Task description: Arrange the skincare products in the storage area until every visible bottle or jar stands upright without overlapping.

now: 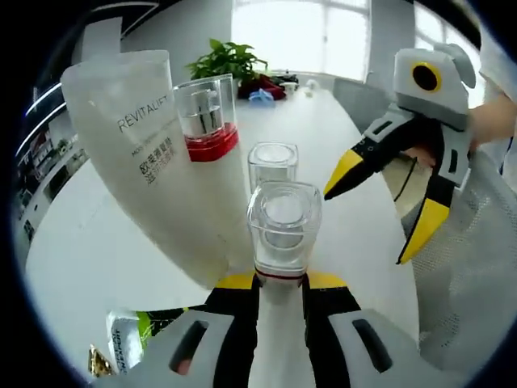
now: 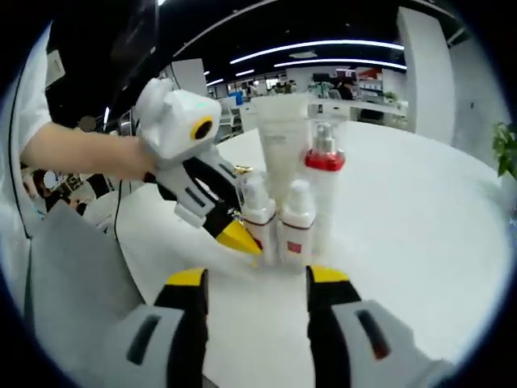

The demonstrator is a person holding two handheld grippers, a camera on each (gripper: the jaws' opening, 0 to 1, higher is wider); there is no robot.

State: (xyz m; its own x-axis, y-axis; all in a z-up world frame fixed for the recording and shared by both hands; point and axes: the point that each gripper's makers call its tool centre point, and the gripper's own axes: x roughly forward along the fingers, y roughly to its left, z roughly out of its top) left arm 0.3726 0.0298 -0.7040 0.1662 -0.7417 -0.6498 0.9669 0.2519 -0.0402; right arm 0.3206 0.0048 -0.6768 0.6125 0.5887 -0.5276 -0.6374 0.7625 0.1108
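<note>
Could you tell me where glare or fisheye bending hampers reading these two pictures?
Left gripper view: the windows behind blow out white, and the tube leans from lens bending. Right gripper view: ceiling light strips curve, and the clustered bottles stay reasonably sharp.

In the left gripper view, the left tongs (image 1: pixel 279 284) cover the bottom of the near clear-capped bottle (image 1: pixel 283 226). That bottle hides part of the one behind (image 1: pixel 272 164). A green packet (image 1: pixel 129 339) at the lower left is cut off. In the right gripper view, the tall tube (image 2: pixel 282 137) has print too blurry to read.
</note>
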